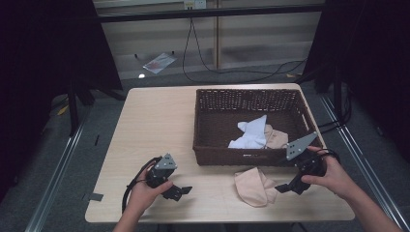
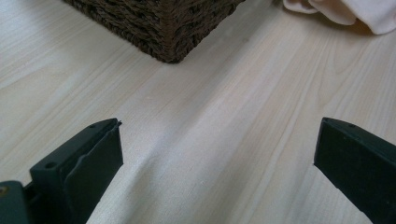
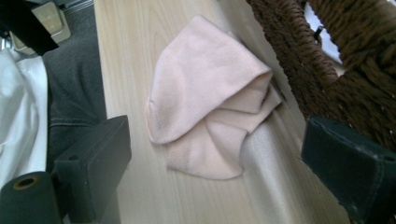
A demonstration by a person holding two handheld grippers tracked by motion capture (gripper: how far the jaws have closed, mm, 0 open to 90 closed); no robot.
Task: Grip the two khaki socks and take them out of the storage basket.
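- A light wooden desk (image 1: 154, 121) carried a dark brown wicker basket (image 1: 208, 145) on its right half, toward the far edge.
- Inside the basket lay a white cloth (image 1: 250, 134), with a pale pink cloth (image 1: 276, 137) touching it on its right side.
- A second pink cloth (image 1: 254, 186), loosely folded, lay on the desk just beside the basket's near wall, outside it.
- The left gripper (image 1: 181, 192) was held low over the near left part of the desk, well apart from the basket; its fingers (image 2: 100, 154) stood released, spread wide with bare desk between them and nothing grasped.
- In the left gripper view, a corner of the basket (image 2: 170, 32) sat ahead of the fingers and an edge of the pink cloth (image 2: 345, 11) showed at the upper right.
- The right gripper (image 1: 289, 187) was held at the near right, just beside the folded pink cloth and the basket's near right corner.
- Its fingers (image 3: 95, 163) were also released and wide apart, holding nothing; in the right gripper view the pink cloth (image 3: 210, 98) lay ahead between them, untouched, with the basket wall (image 3: 299, 60) along its right.
- A grey floor and a black cable (image 1: 198, 63) lay beyond the far edge of the desk.
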